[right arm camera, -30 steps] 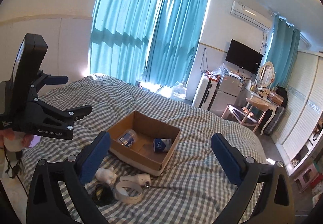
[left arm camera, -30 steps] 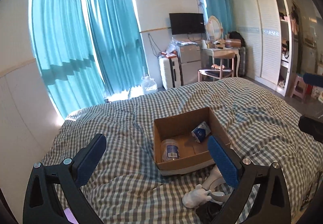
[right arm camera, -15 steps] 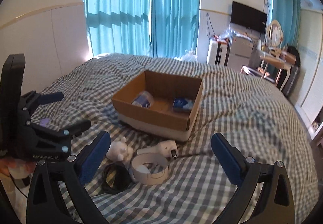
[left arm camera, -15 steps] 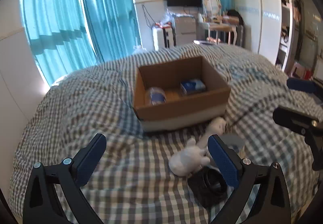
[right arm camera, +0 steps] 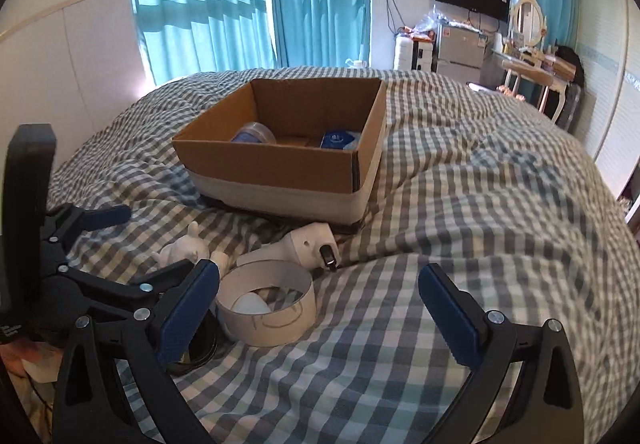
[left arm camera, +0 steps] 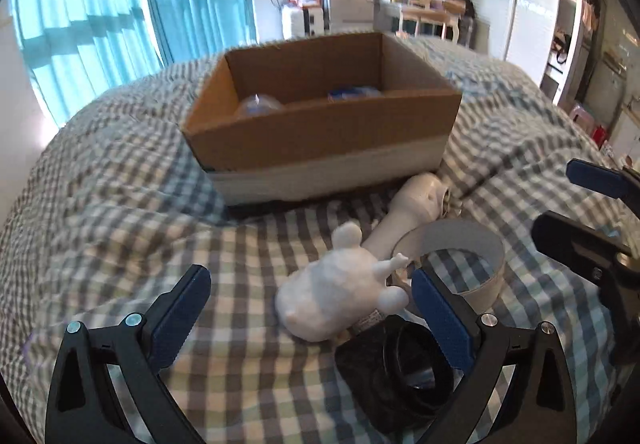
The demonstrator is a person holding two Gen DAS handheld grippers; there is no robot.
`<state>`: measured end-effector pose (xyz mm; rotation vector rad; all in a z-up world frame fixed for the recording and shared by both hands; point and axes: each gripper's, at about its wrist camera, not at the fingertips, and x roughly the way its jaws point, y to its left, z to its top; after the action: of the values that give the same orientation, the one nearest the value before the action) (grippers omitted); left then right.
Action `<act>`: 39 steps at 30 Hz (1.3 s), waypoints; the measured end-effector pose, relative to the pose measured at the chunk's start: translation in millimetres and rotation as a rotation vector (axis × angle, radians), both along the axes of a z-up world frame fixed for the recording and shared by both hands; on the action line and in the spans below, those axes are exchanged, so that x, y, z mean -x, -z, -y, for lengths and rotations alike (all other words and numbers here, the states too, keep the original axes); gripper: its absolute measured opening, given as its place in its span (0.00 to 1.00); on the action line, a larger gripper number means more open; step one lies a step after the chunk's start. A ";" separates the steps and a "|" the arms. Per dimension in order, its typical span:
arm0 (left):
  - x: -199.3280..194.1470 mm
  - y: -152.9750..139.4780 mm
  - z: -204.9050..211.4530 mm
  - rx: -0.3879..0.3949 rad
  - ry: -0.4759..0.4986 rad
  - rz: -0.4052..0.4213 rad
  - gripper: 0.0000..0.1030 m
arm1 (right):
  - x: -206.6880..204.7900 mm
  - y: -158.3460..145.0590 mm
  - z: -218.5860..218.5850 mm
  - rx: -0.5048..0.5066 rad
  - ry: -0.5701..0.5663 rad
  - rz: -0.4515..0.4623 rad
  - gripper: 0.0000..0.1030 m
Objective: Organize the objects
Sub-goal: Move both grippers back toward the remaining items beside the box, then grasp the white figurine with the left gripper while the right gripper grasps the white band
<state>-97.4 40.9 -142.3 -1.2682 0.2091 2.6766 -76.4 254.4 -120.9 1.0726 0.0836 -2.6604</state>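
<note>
Now I'm down low over the bed [left arm camera: 120,203], much closer than a second ago, when both cameras looked out across the whole room. My left gripper [left arm camera: 310,308] has its fingers spread wide with nothing between them yet, and the white rabbit figurine [left arm camera: 340,300] lies just ahead of them, nearer the right-hand finger. Beside it, the black ring-shaped thing [left arm camera: 404,364] sits partly under that finger. My right gripper [right arm camera: 320,312] is also spread and empty, dropped in near the white paper ring [right arm camera: 266,310], which stands on edge on the checked cover with something pale inside it that I can't identify. Just past that, the white handheld device [right arm camera: 304,244] lies touching the ring and pointing at the cardboard box [right arm camera: 280,167]. The box rests on the bed further out, already holding a clear jar [right arm camera: 252,133] and a blue packet [right arm camera: 338,139]. So the descent puts me in reach: I reckon the figurine is my left hand's next pick, then over the box wall.
</note>
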 end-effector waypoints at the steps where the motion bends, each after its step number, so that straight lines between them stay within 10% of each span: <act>1: 4.4 6.4 -1.0 0.000 0.003 0.033 1.00 | 0.3 2.3 0.2 0.003 0.003 0.005 0.97; 6: 15.9 18.1 -3.6 -0.004 -0.017 0.090 0.98 | -0.7 9.4 -1.6 0.016 0.007 0.016 0.97; 11: 20.1 24.9 -0.8 -0.040 -0.013 0.139 0.58 | -3.0 10.6 0.4 0.004 0.019 0.014 0.97; 25: -7.3 -24.4 31.0 -0.053 -0.085 0.015 0.57 | -2.0 31.7 36.3 -0.168 -0.054 0.057 0.97; 39: -10.0 -15.3 28.8 -0.042 -0.075 0.031 0.57 | 19.2 59.3 66.3 -0.246 -0.135 0.169 0.85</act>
<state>-87.4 12.1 -127.0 -1.3299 0.1030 2.7056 -95.6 188.2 -180.2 1.3123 0.4428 -2.4741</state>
